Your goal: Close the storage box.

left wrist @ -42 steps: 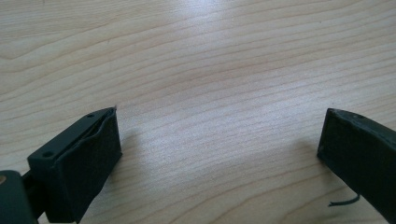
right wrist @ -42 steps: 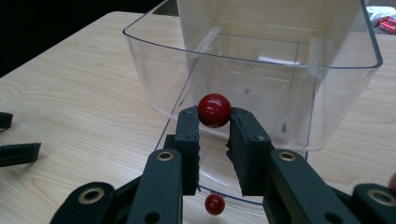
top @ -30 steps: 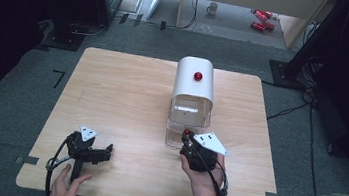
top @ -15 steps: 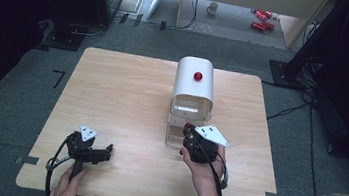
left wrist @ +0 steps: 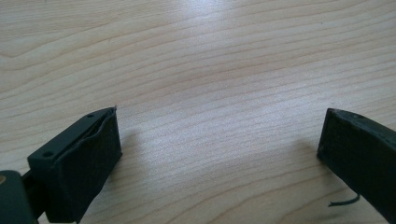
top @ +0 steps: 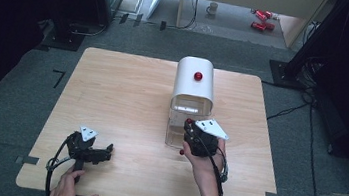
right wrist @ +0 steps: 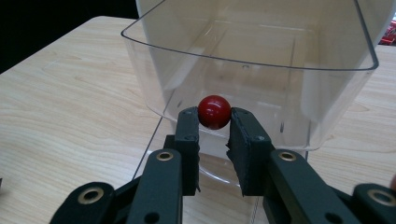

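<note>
We've got the right gripper [right wrist: 214,128] pinching the red knob [right wrist: 214,111] of the clear drawer [right wrist: 252,70] — pull straight, keep level. Left gripper [top: 86,148] rests on the bench [top: 123,91], jaws wide.

Left gripper [top: 103,153]: lies low at the near-left of the surface [top: 128,92], jaws spread wide with bare wood between them in the left gripper view. The person's left hand [top: 66,190] sits at its rear end, near the near edge.

Right gripper [top: 187,130]: held in the right hand [top: 205,157], forearm entering from the bottom edge, jaws pointing away from the person. In the right gripper view the jaws are drawn in, pinching a red knob [right wrist: 214,111] on a clear bin [right wrist: 261,60].
</note>
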The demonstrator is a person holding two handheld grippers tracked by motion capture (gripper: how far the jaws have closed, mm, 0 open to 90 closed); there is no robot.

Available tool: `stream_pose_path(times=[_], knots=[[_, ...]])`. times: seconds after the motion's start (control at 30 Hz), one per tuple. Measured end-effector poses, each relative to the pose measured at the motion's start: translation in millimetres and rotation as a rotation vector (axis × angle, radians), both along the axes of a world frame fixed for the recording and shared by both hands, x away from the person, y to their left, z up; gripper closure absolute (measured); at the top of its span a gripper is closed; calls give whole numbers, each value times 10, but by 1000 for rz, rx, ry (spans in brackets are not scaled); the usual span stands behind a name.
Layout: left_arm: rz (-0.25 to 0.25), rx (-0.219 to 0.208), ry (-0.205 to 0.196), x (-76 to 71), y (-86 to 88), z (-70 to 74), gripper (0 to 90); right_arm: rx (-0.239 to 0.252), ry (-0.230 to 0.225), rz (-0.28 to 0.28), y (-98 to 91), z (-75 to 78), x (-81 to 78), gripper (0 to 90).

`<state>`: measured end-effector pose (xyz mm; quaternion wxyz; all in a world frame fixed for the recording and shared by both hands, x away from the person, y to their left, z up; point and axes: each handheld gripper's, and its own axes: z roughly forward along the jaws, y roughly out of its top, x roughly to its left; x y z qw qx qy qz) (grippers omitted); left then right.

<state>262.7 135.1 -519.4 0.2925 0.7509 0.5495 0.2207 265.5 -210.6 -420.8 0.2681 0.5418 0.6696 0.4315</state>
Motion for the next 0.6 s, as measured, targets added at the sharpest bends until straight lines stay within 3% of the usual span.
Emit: stream_pose_path(times=[0.6], knots=[[0, 2, -1, 1, 1, 0, 0, -6, 1, -13, 11, 18, 169, 750]])
